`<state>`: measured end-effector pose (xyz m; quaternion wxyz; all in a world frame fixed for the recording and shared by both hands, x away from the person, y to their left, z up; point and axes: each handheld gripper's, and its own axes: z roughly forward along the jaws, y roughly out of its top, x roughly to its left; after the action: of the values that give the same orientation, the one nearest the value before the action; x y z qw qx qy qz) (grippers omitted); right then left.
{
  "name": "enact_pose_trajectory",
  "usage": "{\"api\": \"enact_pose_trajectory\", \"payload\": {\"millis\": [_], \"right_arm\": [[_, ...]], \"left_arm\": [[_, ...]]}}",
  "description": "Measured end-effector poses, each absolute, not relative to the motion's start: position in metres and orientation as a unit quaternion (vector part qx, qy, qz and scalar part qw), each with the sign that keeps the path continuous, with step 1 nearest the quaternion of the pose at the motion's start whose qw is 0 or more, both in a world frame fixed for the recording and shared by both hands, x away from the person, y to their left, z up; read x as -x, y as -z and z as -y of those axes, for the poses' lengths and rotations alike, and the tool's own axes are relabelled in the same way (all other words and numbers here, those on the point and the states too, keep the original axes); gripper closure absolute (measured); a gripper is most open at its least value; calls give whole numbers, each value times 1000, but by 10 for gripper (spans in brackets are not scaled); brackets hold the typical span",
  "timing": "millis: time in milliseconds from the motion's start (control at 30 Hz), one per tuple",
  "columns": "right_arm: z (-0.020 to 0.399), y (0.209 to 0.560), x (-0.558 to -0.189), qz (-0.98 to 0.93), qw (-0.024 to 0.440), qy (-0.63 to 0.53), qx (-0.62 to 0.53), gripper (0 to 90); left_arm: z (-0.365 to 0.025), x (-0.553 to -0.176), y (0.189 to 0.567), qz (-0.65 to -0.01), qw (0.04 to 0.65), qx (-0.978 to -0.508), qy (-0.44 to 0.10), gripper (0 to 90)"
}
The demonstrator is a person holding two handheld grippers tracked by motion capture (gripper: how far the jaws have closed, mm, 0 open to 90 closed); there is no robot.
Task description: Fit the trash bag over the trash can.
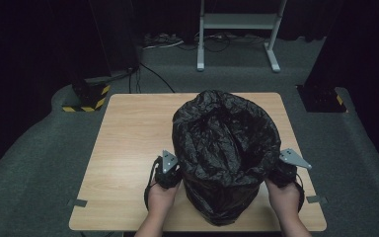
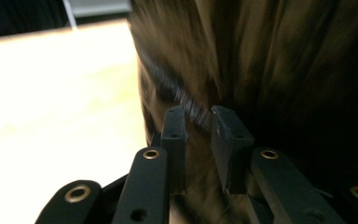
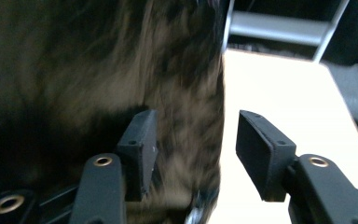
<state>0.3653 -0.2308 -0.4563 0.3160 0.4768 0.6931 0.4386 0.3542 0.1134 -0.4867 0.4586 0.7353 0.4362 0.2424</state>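
Two grippers flank one black bin bag (image 1: 225, 148), which lines a bin standing near the front edge of the desk (image 1: 128, 133), a little right of its middle. On your left, the left gripper (image 1: 170, 174) sits against the bag's lower side. In the left gripper view its fingers (image 2: 175, 140) stand close together with a fold of the plastic running between them; it looks pinched, though blur keeps me from being sure. The plastic is thin, crinkled and floppy, so I judge it light, slippery and easy to tear. Take it by a gathered fold or the rolled rim, not a single stretched layer, and pull gently. On your right, the right gripper (image 1: 282, 174) is beside the bag's other flank. Its fingers (image 3: 140, 140) are spread, one against the plastic and one clear over bare desk, grasping nothing. Around you the desk carries nothing else; a white frame (image 1: 237, 29) stands on the floor well beyond, out of your way.
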Motion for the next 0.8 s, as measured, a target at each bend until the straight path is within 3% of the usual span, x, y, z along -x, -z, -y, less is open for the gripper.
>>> {"api": "enact_pose_trajectory", "payload": {"millis": [67, 233, 367, 533, 800], "right_arm": [[234, 468, -368, -696, 305, -433, -484, 468], [247, 467, -370, -707, 323, -399, -487, 373], [267, 447, -359, -686, 353, -407, -490, 340], [274, 414, -335, -656, 368, -447, -484, 322], [250, 394, -320, -639, 371, -478, -474, 317]], "left_arm": [[-110, -356, 496, -435, 439, -750, -234, 757], [-126, -355, 499, -455, 424, -745, -241, 612], [-151, -346, 467, -476, 460, -697, -276, 570], [-152, -334, 420, -465, 505, -656, -314, 524], [-141, -383, 397, -443, 509, -673, -305, 523]]}}
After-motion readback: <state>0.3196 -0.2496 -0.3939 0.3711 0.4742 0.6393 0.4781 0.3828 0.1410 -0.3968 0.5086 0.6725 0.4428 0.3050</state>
